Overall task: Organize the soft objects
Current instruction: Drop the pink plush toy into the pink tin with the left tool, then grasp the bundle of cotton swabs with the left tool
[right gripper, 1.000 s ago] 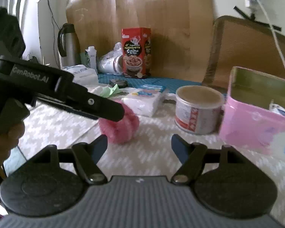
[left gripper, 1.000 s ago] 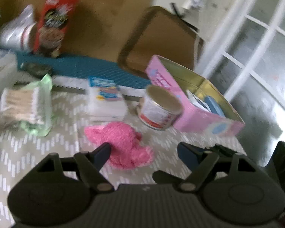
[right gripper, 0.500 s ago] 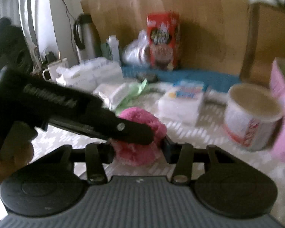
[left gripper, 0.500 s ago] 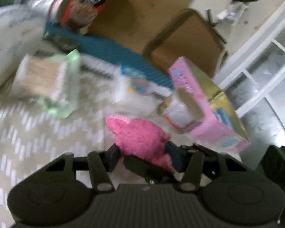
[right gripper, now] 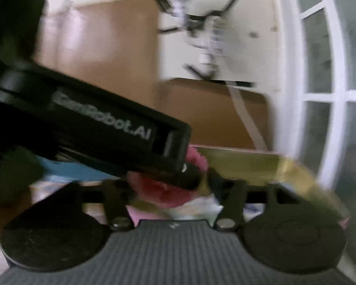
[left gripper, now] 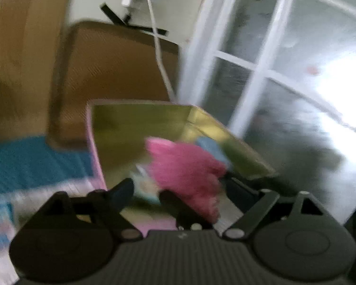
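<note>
In the left wrist view, a blue mat (left gripper: 33, 161) is seen at the far left on the counter (left gripper: 47, 190), with a brown chair back (left gripper: 111, 76) behind it. Just right of the mat stands a pink box (left gripper: 96, 163) with a gold inner lining, open at the top. A fluffy pink soft object (left gripper: 185, 168) is seen over the open box, blurred by motion, between the 2 fingers of the left tongs (left gripper: 178, 187). The jaws of the left tongs are spreading and are set wide; their pads are not seen pressing on the pink object. A blue item (left gripper: 211, 148) lies in the box behind the pink object, and pale packets are seen beneath it. A white-framed glass door (left gripper: 261, 76) fills the right side.

In the right wrist view, the black body of the left tongs (right gripper: 106, 130) crosses from the upper left. At its tip the pink soft object (right gripper: 159, 190) is seen, lying between the fingers of the right tongs (right gripper: 168, 190), whose jaws are also spreading wide with no visible pressure on it. The gold-lined box (right gripper: 261, 166) extends to the right.
</note>
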`<state>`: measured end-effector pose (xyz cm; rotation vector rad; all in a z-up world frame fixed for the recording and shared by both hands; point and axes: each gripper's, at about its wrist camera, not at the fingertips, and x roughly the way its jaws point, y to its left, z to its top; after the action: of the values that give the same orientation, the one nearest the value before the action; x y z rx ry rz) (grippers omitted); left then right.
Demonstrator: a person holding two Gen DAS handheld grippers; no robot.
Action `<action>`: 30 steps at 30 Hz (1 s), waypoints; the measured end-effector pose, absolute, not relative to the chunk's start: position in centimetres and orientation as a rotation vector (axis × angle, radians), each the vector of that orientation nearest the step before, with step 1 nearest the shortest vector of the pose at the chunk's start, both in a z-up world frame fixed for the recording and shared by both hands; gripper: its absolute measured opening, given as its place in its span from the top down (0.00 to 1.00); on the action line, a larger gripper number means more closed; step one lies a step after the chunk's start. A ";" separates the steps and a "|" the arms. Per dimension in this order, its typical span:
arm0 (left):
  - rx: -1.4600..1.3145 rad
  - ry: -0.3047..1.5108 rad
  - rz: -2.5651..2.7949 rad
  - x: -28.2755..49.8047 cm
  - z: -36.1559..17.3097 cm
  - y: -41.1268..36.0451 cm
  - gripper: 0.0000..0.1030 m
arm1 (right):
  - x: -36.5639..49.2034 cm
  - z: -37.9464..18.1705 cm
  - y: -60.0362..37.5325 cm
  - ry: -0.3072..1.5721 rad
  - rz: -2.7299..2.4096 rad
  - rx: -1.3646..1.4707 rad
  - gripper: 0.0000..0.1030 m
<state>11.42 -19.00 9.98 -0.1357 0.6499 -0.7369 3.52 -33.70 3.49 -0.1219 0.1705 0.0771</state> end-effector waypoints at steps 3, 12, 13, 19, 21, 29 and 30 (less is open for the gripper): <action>-0.053 0.617 -0.612 13.2 10.4 -21.5 0.18 | 6.7 2.1 -35.1 0.264 -0.035 -0.161 0.18; -0.161 0.530 -0.628 5.0 9.3 -10.6 0.15 | -0.5 2.6 -34.9 0.117 0.146 0.100 0.37; -0.159 0.538 -0.605 4.0 8.5 -9.1 0.15 | -0.6 2.9 -34.1 0.125 0.199 0.114 0.44; -0.251 0.608 -0.375 -0.3 4.4 1.0 0.16 | -0.9 3.9 -25.5 0.238 0.540 0.059 0.54; -0.331 0.595 -0.299 -1.3 3.7 4.7 0.16 | 0.1 3.8 -22.0 0.305 0.625 0.039 0.53; -0.486 0.523 -0.158 -3.2 2.8 13.2 0.17 | 8.2 1.3 -10.1 0.563 0.720 0.023 0.45; -0.491 0.522 -0.158 -3.3 2.6 13.6 0.17 | 9.1 0.8 -9.3 0.595 0.705 0.019 0.46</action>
<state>-3.33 13.63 2.62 -0.4914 0.5222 -0.1579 9.10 -9.29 0.79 0.0191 0.5950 0.7051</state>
